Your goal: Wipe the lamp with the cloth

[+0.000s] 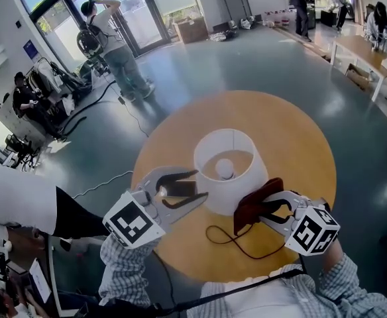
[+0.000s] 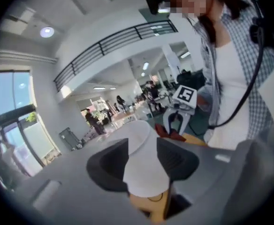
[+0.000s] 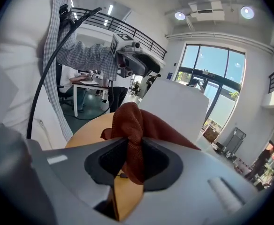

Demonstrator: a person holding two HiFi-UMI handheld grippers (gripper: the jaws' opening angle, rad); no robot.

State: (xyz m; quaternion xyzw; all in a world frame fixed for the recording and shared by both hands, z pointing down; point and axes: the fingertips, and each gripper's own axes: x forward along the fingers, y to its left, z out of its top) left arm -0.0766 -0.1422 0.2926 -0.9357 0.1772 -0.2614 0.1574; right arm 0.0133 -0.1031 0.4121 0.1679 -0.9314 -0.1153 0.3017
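Note:
The lamp's white shade [image 1: 230,171] stands upright in the middle of the round wooden table [image 1: 299,144], its bulb visible from above. My right gripper [image 1: 266,207] is shut on a dark red cloth [image 1: 254,204], which lies against the shade's right side. In the right gripper view the cloth [image 3: 132,125] bunches between the jaws with the shade [image 3: 174,109] just beyond. My left gripper [image 1: 192,187] is open at the shade's left side. In the left gripper view the shade [image 2: 144,163] fills the gap between the spread jaws; whether they touch it I cannot tell.
The lamp's black cord [image 1: 236,240] loops on the table near its front edge. A person [image 1: 110,38] stands on the grey floor at the back left, another sits at the far left. A long table [image 1: 362,52] stands at the back right.

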